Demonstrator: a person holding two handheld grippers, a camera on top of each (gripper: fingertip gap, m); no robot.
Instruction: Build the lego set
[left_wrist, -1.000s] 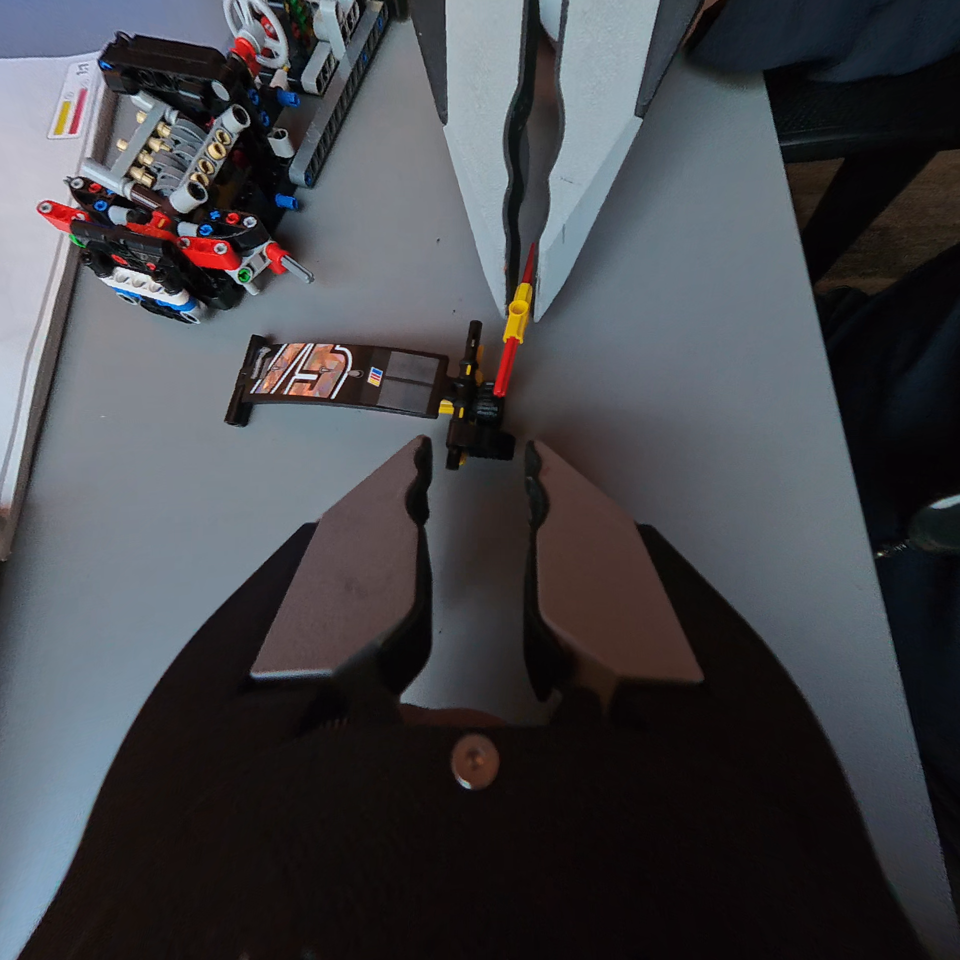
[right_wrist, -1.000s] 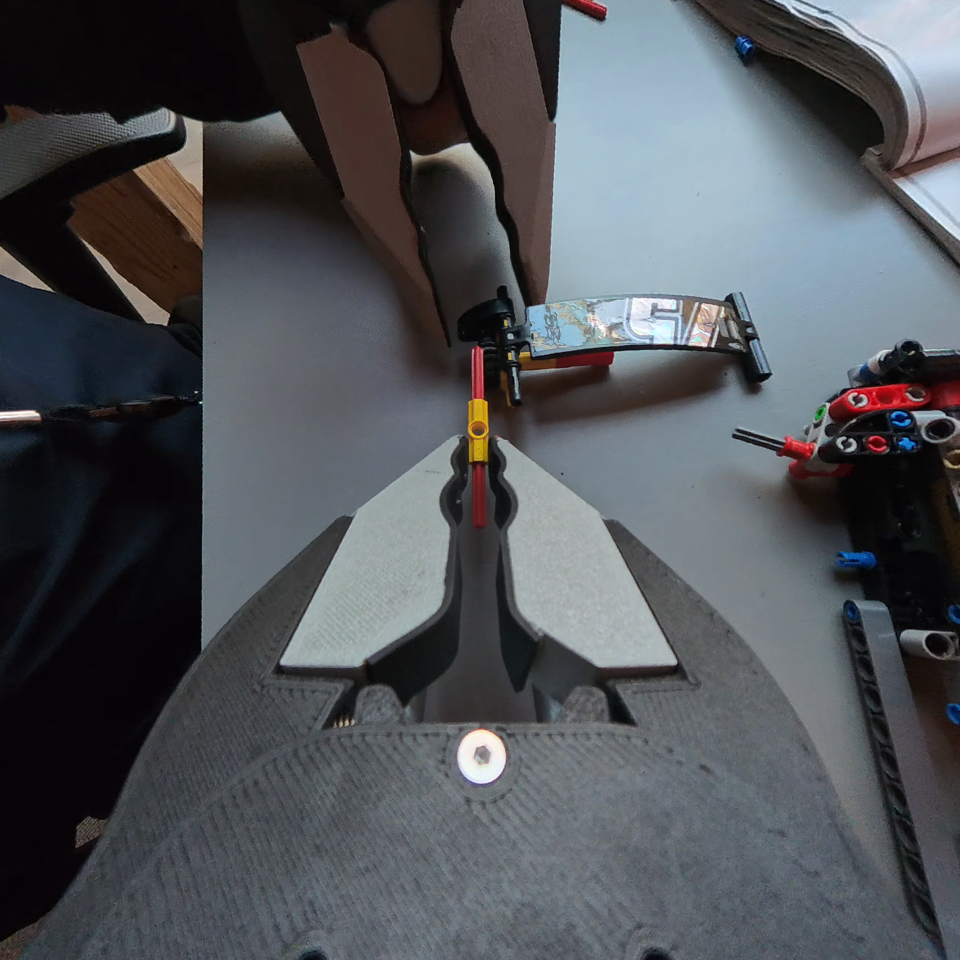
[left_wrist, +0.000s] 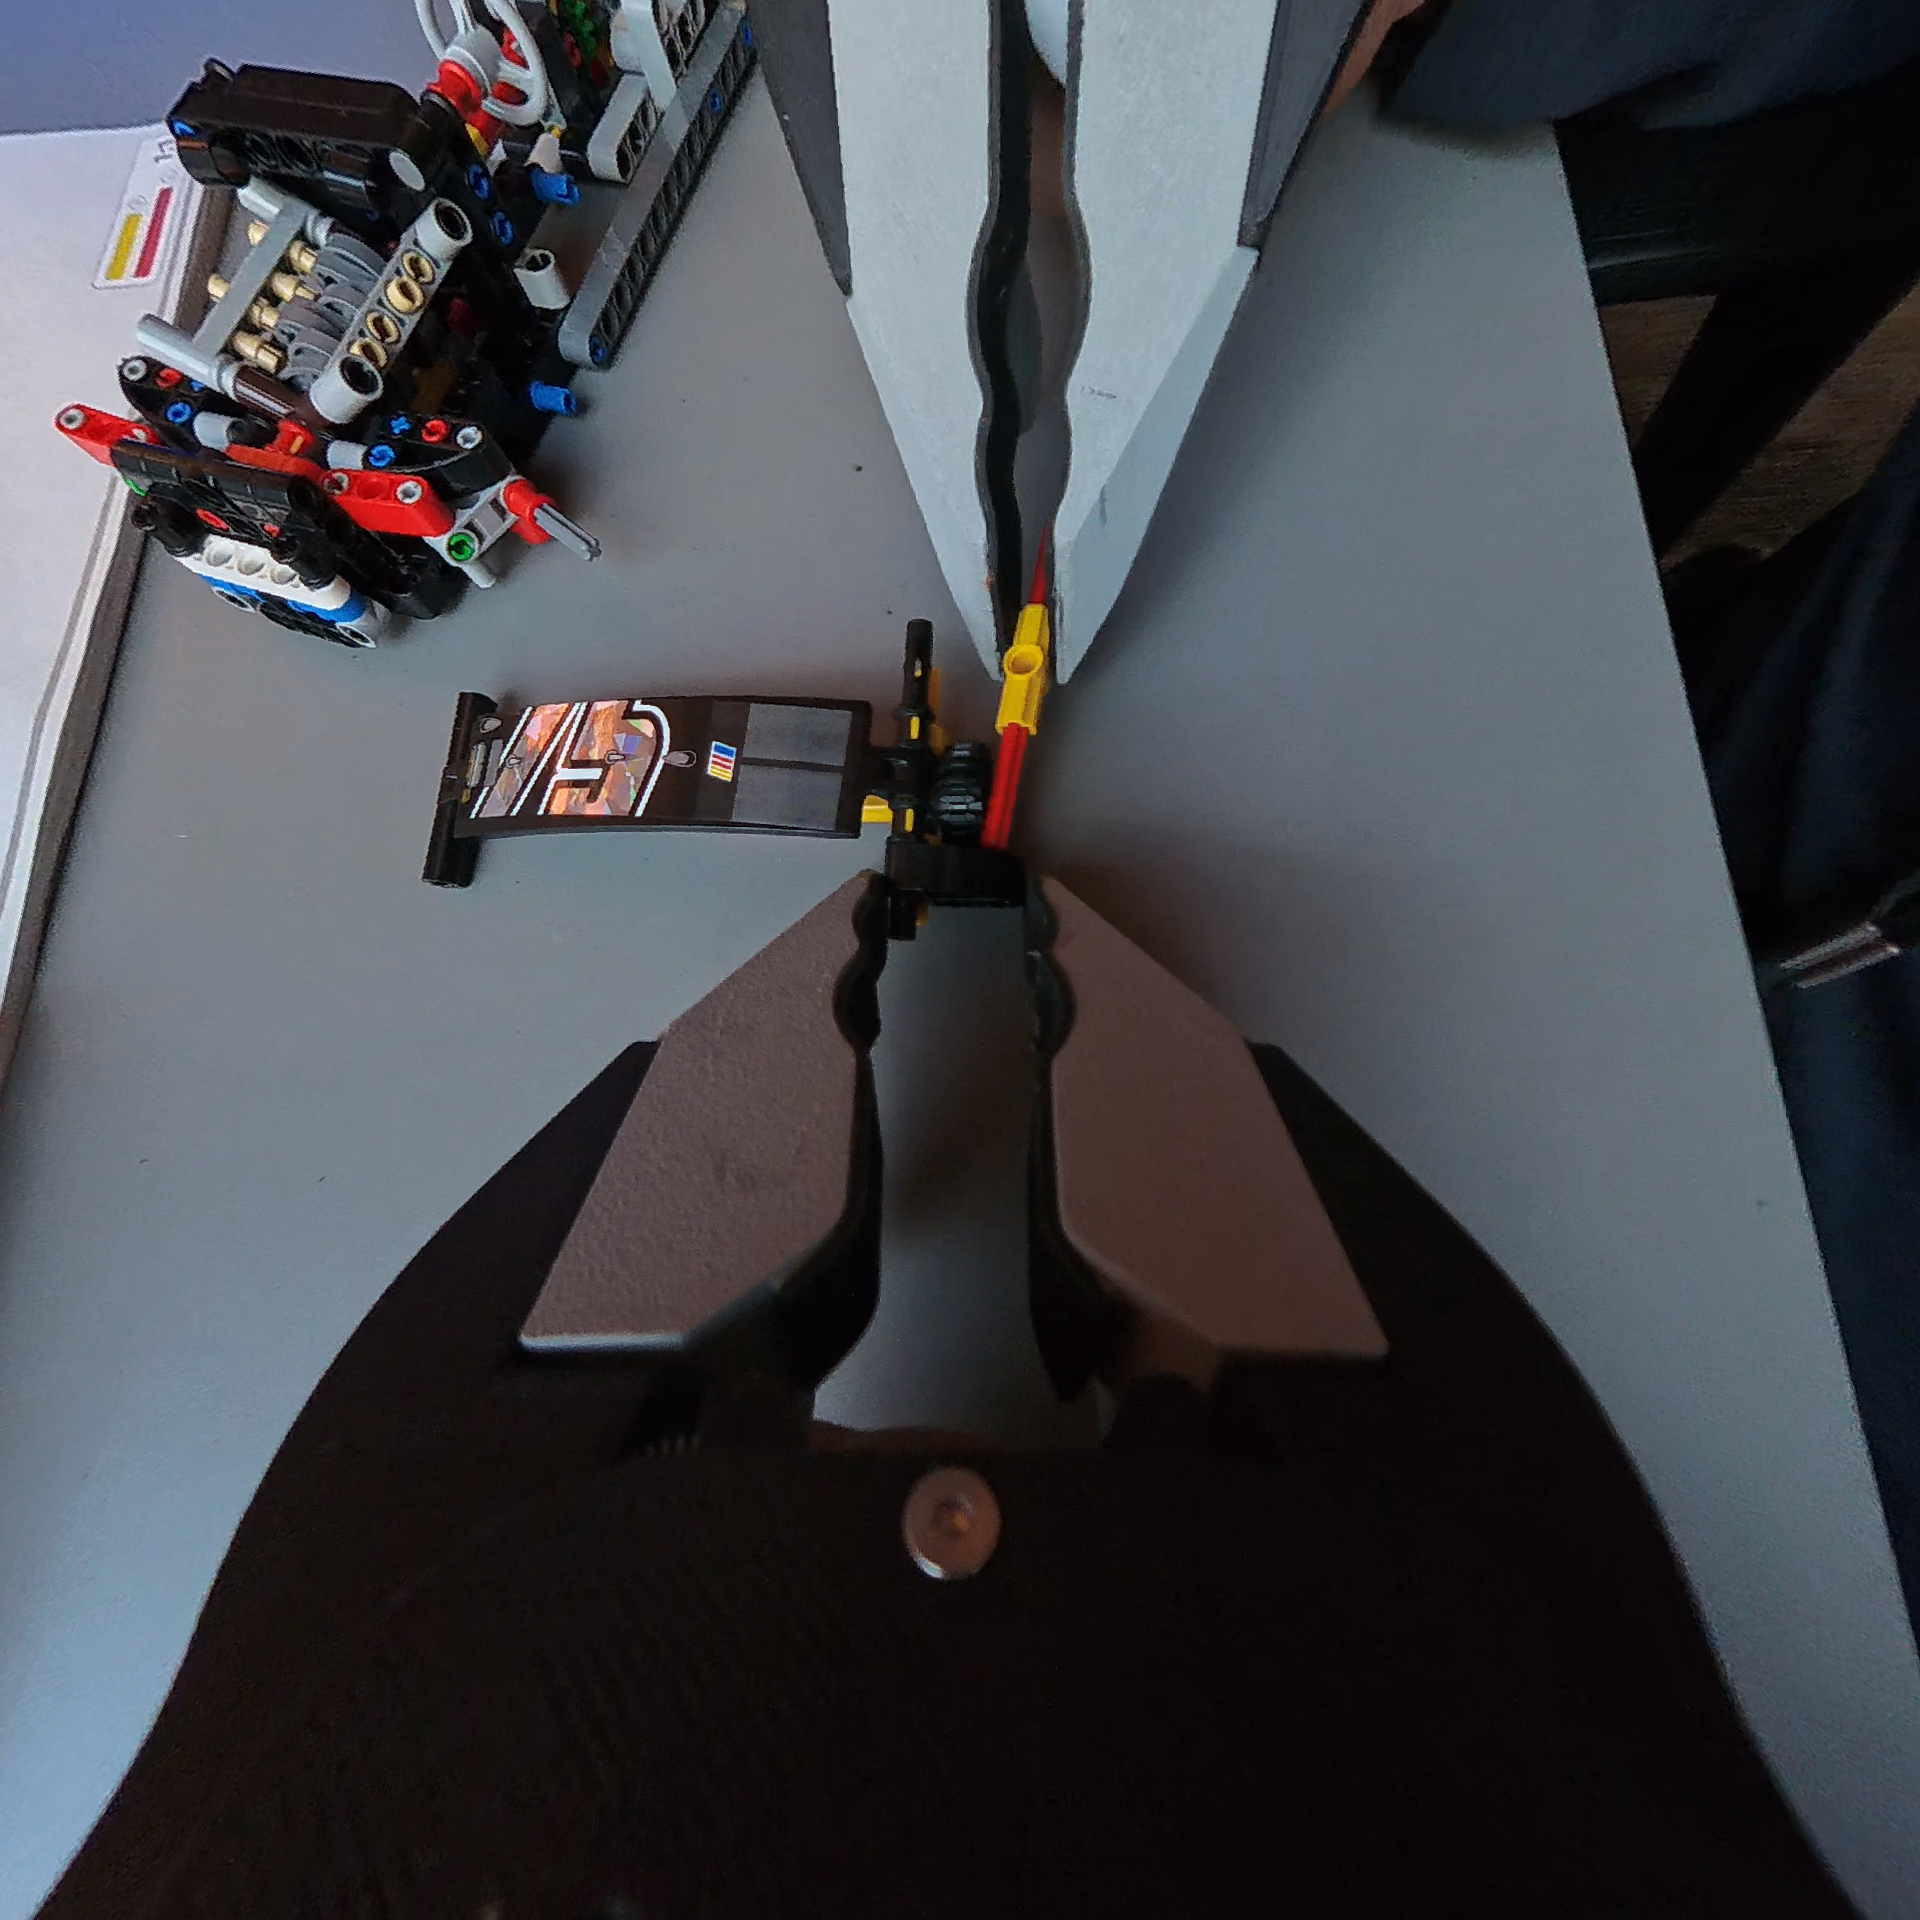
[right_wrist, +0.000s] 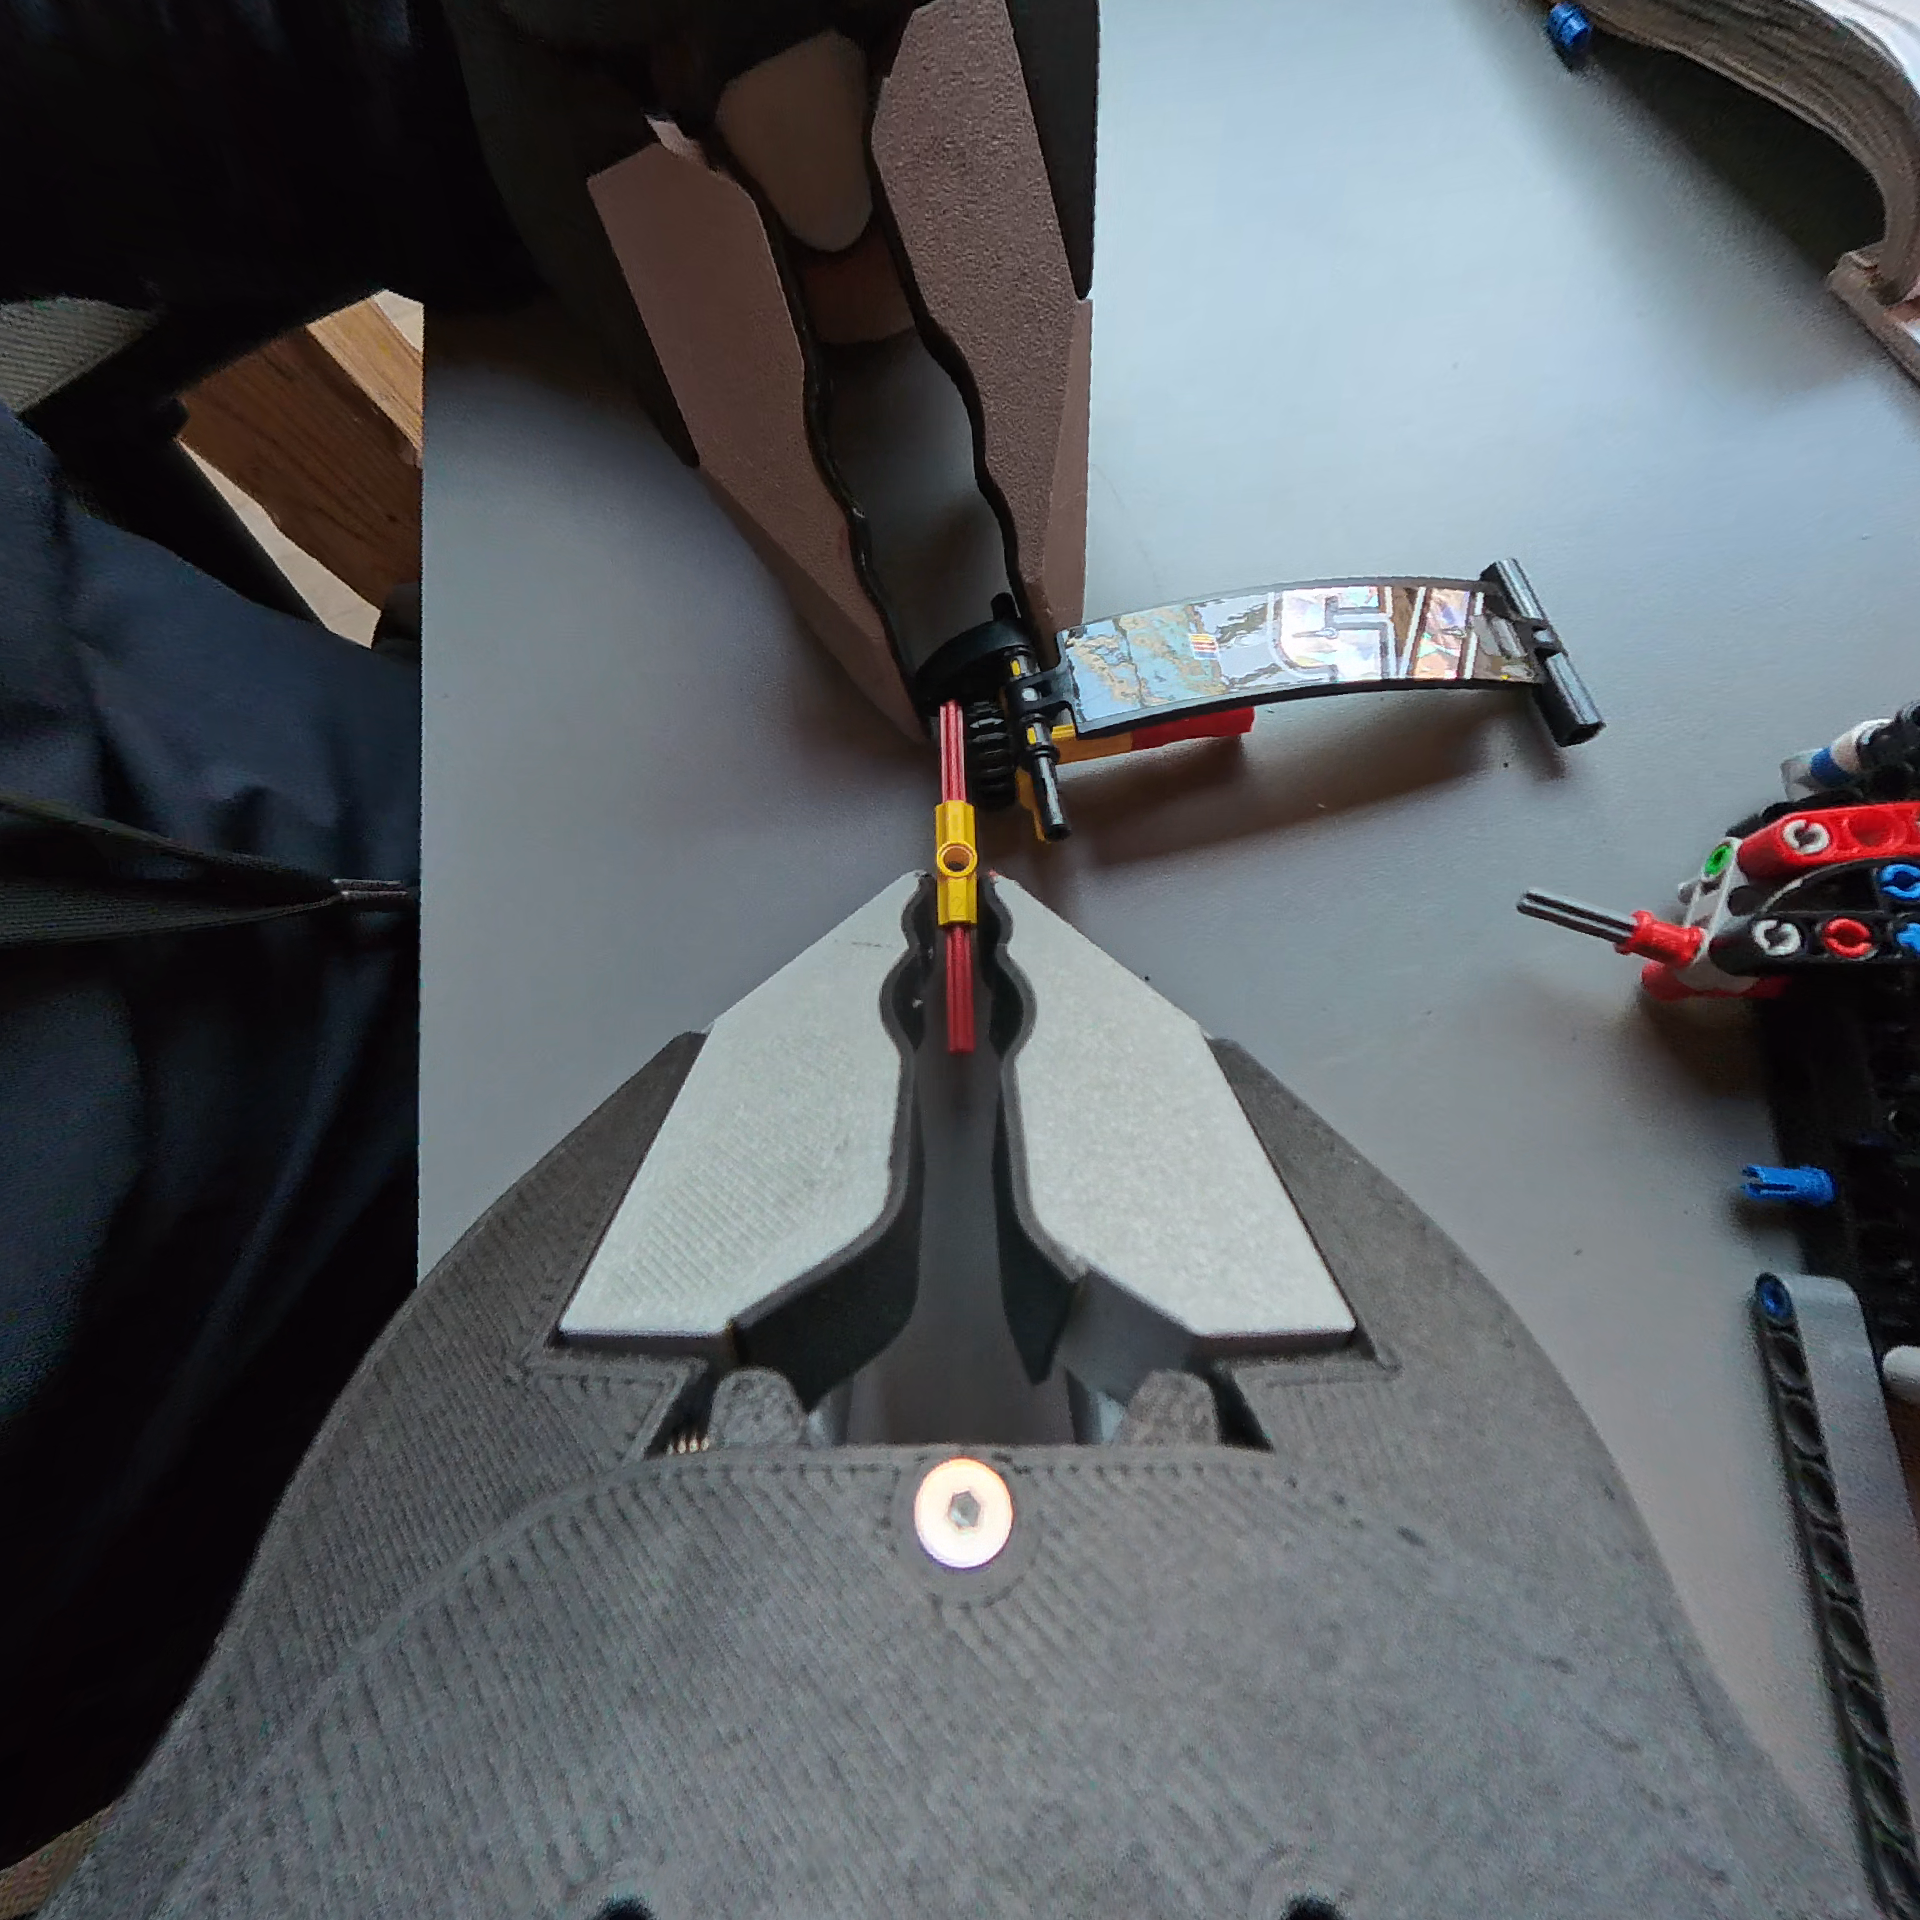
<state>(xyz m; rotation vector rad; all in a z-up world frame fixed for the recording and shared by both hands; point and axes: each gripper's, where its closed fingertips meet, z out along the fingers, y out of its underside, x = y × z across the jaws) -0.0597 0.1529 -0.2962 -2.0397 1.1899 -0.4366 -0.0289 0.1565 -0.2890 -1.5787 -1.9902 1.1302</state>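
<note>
Closest to me, my left gripper (left_wrist: 951, 894) has its brown fingers (left_wrist: 769, 1039) closed around the black end block (left_wrist: 961, 873) of a small brick-built sub-assembly, one tip on each side of it, which pins that piece against the grey table (left_wrist: 1299, 831). Directly opposite, my right gripper (right_wrist: 956, 883) clamps a red axle (right_wrist: 954, 977) that runs lengthways between its grey fingers (right_wrist: 831, 1091); the tips are pressed on the yellow sleeve (right_wrist: 956, 857) threaded on that axle. The axle's free end reaches across to the black block, next to a black gear (right_wrist: 992, 748), so the two grippers face each other nose to nose with the axle lined up between them. I judge the left hold is there to steady the sub-assembly while the axle meets it. Out from the block, a curved black panel (left_wrist: 665, 764) with a shiny printed sticker lies on the table. Farther off stands a larger brick model (left_wrist: 312, 395) in black, red and grey, well apart from both grippers, and beyond it the thick open booklet (right_wrist: 1766, 104).
</note>
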